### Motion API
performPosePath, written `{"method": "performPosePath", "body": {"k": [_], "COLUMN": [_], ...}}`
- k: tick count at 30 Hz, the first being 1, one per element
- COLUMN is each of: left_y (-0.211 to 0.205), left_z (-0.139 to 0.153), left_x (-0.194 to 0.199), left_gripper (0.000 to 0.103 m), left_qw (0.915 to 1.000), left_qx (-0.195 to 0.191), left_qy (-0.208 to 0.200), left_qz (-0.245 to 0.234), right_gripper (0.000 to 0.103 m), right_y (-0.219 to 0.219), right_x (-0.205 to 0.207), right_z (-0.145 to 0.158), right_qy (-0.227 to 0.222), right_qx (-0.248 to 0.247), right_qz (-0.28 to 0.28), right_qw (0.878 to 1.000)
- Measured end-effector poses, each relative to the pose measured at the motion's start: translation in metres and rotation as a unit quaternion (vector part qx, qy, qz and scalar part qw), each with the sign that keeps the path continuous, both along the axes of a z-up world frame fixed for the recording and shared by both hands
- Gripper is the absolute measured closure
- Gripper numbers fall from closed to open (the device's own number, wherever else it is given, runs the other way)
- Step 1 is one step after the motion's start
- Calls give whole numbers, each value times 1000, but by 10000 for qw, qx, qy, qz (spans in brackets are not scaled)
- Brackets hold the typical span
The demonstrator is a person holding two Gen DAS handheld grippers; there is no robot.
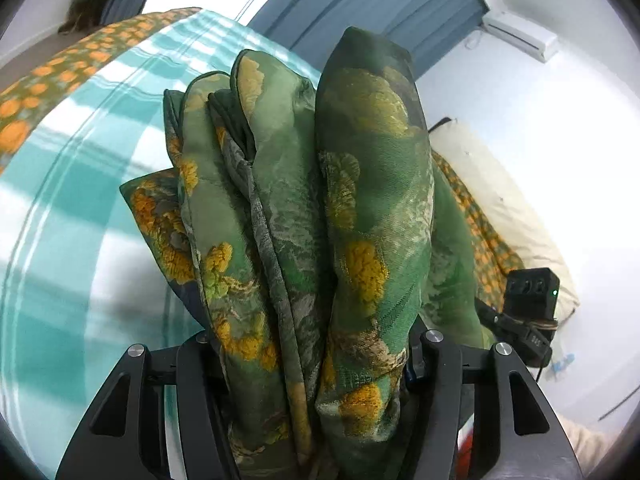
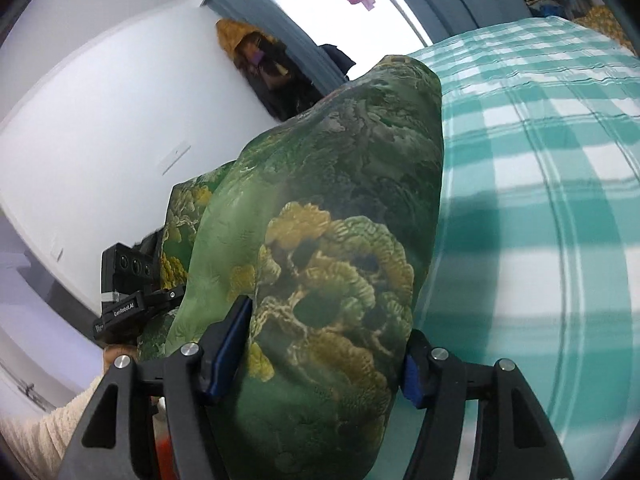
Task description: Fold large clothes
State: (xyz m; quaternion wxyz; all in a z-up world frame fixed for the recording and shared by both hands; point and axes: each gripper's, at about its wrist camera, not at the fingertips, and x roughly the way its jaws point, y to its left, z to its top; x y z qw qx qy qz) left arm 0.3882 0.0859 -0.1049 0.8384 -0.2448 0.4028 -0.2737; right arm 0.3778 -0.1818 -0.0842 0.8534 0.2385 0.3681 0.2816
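Left wrist view shows the left gripper (image 1: 312,360) squeezing a thick bunch of the green cloth (image 1: 304,208), whose folds hide both fingertips and much of the checked bed cover (image 1: 80,184). Right wrist view shows the right gripper (image 2: 324,356) pinching the same green cloth (image 2: 328,240) between its blue pads (image 2: 228,348). Its lower end runs out of the picture.

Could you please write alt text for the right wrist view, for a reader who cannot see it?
The right gripper is shut on a thick bundle of green cloth with yellow floral print, above a teal and white checked bedsheet. The left gripper's camera unit shows at left.
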Motion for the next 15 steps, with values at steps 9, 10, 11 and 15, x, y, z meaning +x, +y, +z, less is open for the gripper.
{"method": "performPosePath", "body": {"k": [9, 10, 11, 15], "left_y": [-4, -3, -2, -1], "left_z": [-91, -87, -80, -35], "left_x": [40, 35, 29, 7], "left_gripper": [11, 10, 10, 11], "left_qw": [9973, 9977, 9980, 9962], "left_qx": [-74, -75, 14, 724], "left_qy": [677, 614, 565, 299], "left_qz": [264, 281, 274, 374], "right_gripper": [16, 7, 4, 4], "right_y": [-56, -59, -60, -59], "right_x": [67, 61, 54, 24], "right_z": [-115, -115, -111, -76], "right_qy": [1485, 1368, 1274, 785], "right_qx": [335, 372, 328, -631], "right_qz": [-445, -530, -589, -920], "right_qw": [9873, 9885, 9896, 9907]}}
